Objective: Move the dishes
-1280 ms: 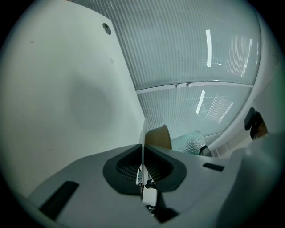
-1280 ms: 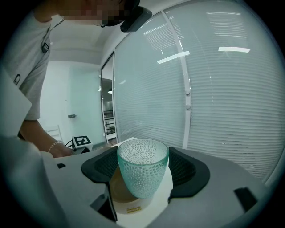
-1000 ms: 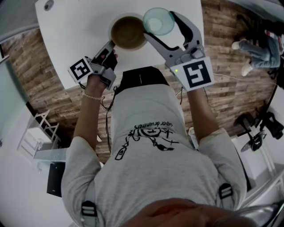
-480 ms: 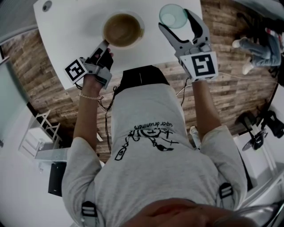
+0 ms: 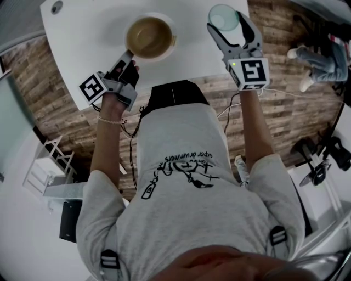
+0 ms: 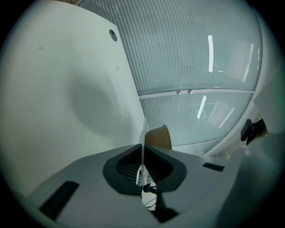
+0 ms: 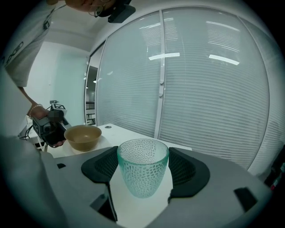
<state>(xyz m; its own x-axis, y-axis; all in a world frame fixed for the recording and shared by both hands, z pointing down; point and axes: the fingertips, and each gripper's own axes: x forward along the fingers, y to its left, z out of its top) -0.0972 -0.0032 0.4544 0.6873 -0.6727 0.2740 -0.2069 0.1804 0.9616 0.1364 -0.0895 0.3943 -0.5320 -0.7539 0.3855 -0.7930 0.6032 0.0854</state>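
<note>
Now, green glass (image 7: pixel 142 167) gripped upright between right fingers (image 7: pixel 189 171), left fingers (image 6: pixel 120 167) pinching plate rim (image 6: pixel 144 133)

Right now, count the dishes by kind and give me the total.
brown bowl: 1
white plate: 1
green glass tumbler: 1
Total: 3

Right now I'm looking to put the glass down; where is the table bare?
Widest bare patch: the table left of the bowl, out to the corner hole. A narrower strip lies between the bowl and the glass in the right hand-held gripper. Crowded: the near edge, where the left hand-held gripper clamps the plate under the bowl.
</note>
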